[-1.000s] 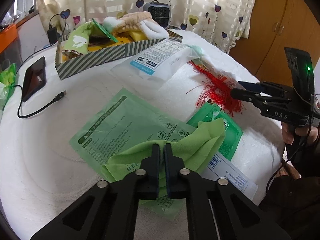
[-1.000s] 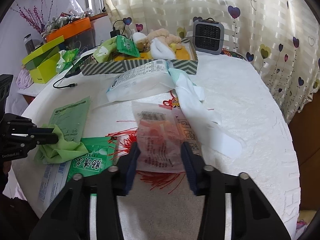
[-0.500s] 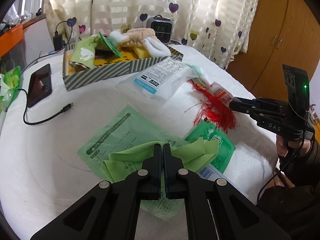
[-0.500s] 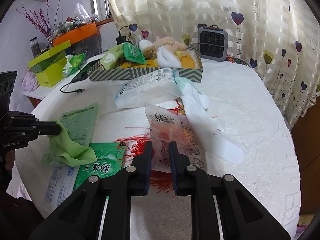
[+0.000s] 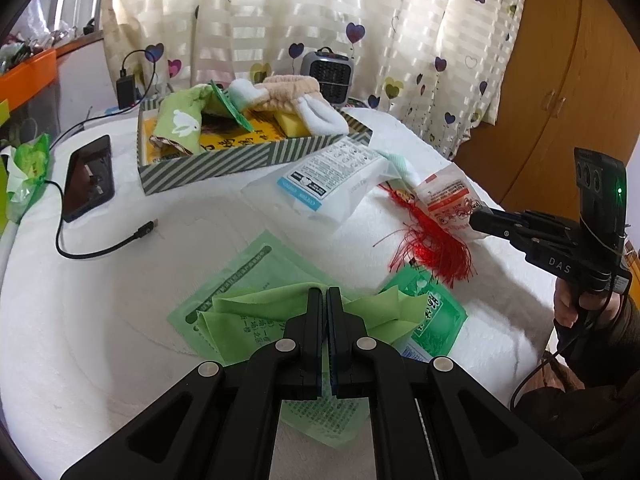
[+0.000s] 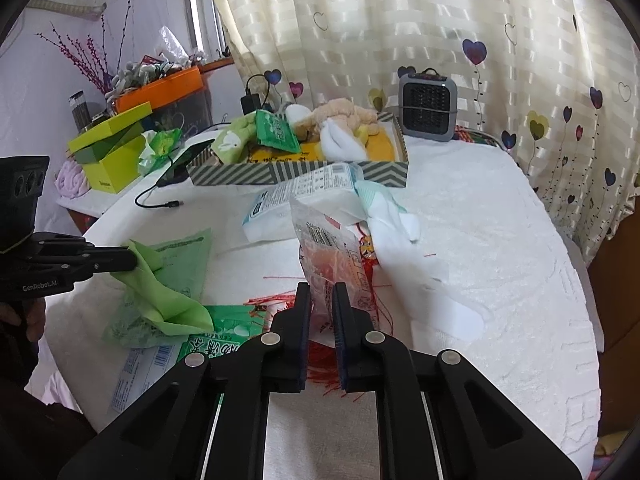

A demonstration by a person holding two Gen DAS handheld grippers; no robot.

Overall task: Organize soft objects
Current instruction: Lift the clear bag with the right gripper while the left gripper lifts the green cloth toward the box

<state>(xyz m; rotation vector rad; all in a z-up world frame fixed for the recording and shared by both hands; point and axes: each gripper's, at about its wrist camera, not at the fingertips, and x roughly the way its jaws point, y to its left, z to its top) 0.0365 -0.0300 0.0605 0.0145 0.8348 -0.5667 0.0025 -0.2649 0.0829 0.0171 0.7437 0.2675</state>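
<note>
In the left wrist view my left gripper (image 5: 324,292) is shut on a light green cloth (image 5: 248,312), lifted a little off the white bed cover. From the right wrist view the same gripper (image 6: 134,260) holds the cloth (image 6: 160,296) by one corner, the rest draping down. My right gripper (image 6: 320,288) is closing its jaws on a clear plastic packet (image 6: 324,248) with orange-red contents; the pads press its lower end and the packet stands up. A striped box (image 5: 248,160) at the back holds several plush items and cloths.
A red tassel (image 5: 436,248) lies under the packet, beside a white tissue pack (image 5: 328,184). A green printed bag (image 5: 256,264) and a green sachet (image 5: 436,316) lie under the cloth. A phone (image 5: 88,178) with its cable (image 5: 100,252) lies left. A small heater (image 6: 427,106) stands behind the box.
The right gripper's jaws closed from wide apart onto the clear packet and raised it. The left gripper rose slightly with the green cloth.
</note>
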